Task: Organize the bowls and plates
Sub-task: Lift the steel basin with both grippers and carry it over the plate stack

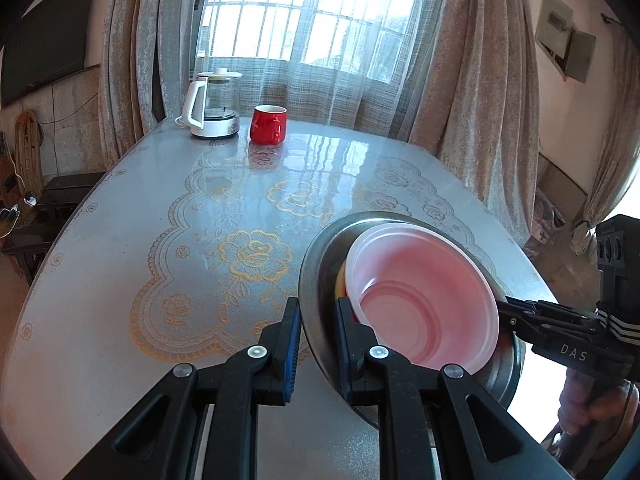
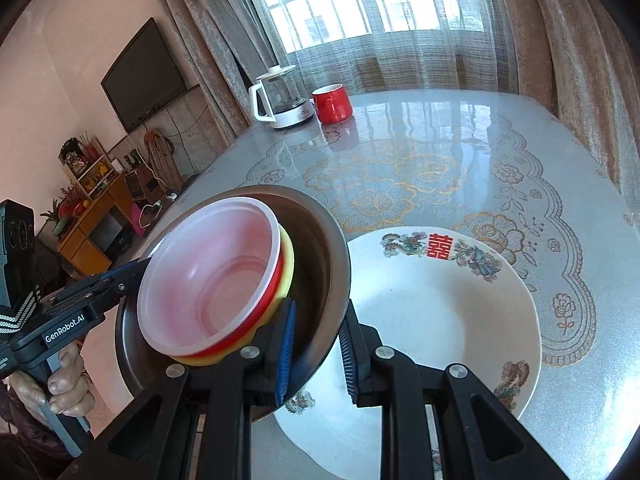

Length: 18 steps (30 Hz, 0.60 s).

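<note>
A steel plate (image 1: 316, 256) (image 2: 320, 248) is held up over the table by both grippers, tilted. A stack of bowls lies in it: a clear pinkish bowl (image 1: 424, 292) (image 2: 208, 276) on top, a red bowl (image 2: 264, 308) and a yellow bowl (image 2: 286, 268) under it. My left gripper (image 1: 318, 344) has its jaws on either side of the plate's near rim. My right gripper (image 2: 318, 344) has its jaws around the opposite rim. A white plate (image 2: 432, 308) with red and floral marks lies on the table below the steel plate.
A white and glass kettle (image 1: 212, 104) (image 2: 280, 98) and a red mug (image 1: 268, 124) (image 2: 332, 102) stand at the table's far end. The table (image 1: 120, 280) has a glossy lace-patterned cover. Curtains and a window are behind it.
</note>
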{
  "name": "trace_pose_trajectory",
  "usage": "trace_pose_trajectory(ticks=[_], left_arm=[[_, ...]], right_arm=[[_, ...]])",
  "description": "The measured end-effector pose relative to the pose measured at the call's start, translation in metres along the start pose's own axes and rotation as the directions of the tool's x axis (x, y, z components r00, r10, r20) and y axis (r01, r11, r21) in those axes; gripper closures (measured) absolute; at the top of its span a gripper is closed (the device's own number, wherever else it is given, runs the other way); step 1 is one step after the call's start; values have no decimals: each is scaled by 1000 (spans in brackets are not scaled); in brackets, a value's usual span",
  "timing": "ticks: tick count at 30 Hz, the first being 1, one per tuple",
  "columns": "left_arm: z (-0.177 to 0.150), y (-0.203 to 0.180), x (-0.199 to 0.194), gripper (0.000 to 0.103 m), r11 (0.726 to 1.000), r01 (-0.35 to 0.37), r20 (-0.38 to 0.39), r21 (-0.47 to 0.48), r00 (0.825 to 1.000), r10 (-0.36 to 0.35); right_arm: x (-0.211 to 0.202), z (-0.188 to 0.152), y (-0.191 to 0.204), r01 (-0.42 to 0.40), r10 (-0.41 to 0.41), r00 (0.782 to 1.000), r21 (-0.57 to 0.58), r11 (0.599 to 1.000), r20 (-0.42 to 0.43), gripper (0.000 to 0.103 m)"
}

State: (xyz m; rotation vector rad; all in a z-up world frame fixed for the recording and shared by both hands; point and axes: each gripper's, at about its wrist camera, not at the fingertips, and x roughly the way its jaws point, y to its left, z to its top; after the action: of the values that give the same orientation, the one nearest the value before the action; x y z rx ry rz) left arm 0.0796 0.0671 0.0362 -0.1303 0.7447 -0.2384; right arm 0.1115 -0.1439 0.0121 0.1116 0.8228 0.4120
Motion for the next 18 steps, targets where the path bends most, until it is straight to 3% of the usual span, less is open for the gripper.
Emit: trace_pose_trajectory(ticks=[10, 18], left_arm=[[11, -54, 32, 88, 995, 75, -37, 71, 997, -73], [6, -74, 57, 88, 992, 86, -88, 92, 993, -78]], right_arm=[[-27, -9, -50, 93, -95, 995, 92, 991, 20, 81], [-28, -16, -78, 132, -133, 991, 126, 983, -5, 81]])
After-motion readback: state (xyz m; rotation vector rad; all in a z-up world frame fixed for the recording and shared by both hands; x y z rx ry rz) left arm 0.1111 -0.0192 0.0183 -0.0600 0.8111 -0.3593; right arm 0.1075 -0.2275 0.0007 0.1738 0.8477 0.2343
